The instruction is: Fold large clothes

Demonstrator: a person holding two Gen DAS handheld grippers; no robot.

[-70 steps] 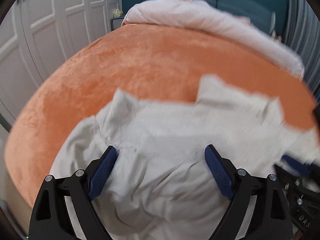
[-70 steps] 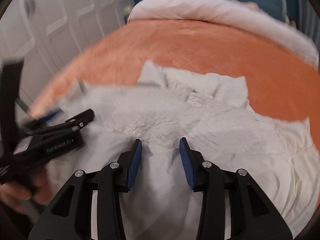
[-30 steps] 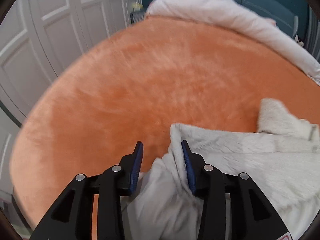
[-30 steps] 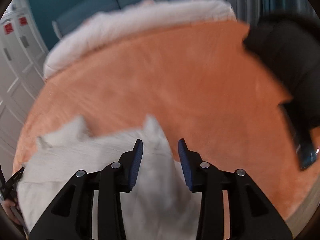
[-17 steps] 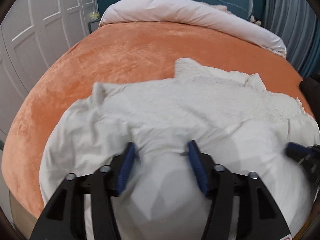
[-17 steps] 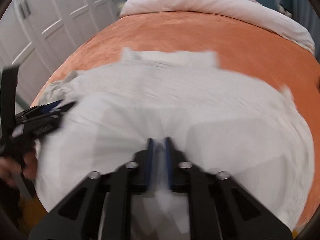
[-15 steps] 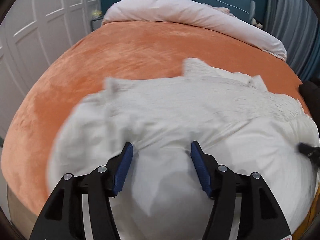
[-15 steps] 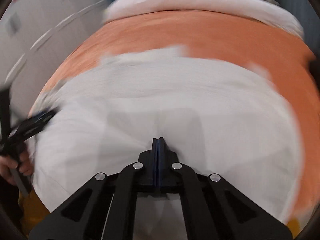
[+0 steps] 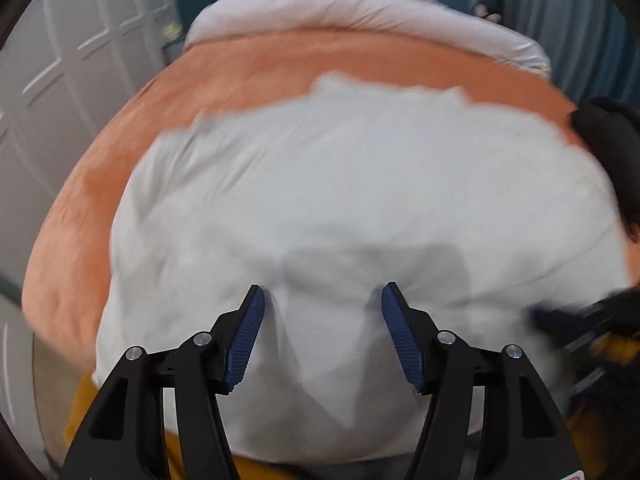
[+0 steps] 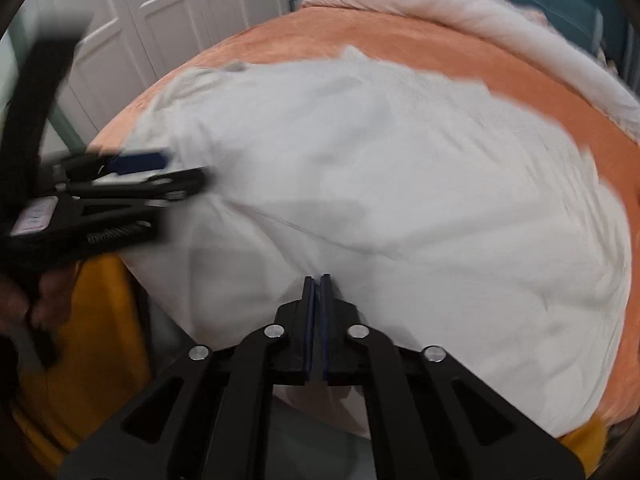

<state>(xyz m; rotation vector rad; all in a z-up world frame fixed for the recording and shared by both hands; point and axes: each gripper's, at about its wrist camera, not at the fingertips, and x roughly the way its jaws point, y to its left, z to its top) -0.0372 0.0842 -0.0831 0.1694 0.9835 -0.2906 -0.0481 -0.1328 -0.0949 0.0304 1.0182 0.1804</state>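
A large white garment point(image 9: 360, 184) lies spread over the orange bed cover point(image 9: 256, 68); it also shows in the right wrist view point(image 10: 400, 168). My left gripper point(image 9: 322, 312) is open over the garment's near edge, with cloth lying between its blue pads. My right gripper point(image 10: 317, 284) is shut on the garment's near edge. The left gripper shows at the left in the right wrist view point(image 10: 160, 172). The right gripper shows blurred at the right edge in the left wrist view point(image 9: 560, 320).
A white duvet point(image 9: 360, 12) is rolled up at the far end of the bed. White wardrobe doors point(image 10: 192, 12) stand to the left. A dark object point(image 9: 608, 140) lies at the bed's right side. Yellow fabric point(image 10: 92, 320) hangs below the near edge.
The garment has been pulled out flatter over the bed. My right gripper has closed on its near edge. My left gripper has opened a little wider.
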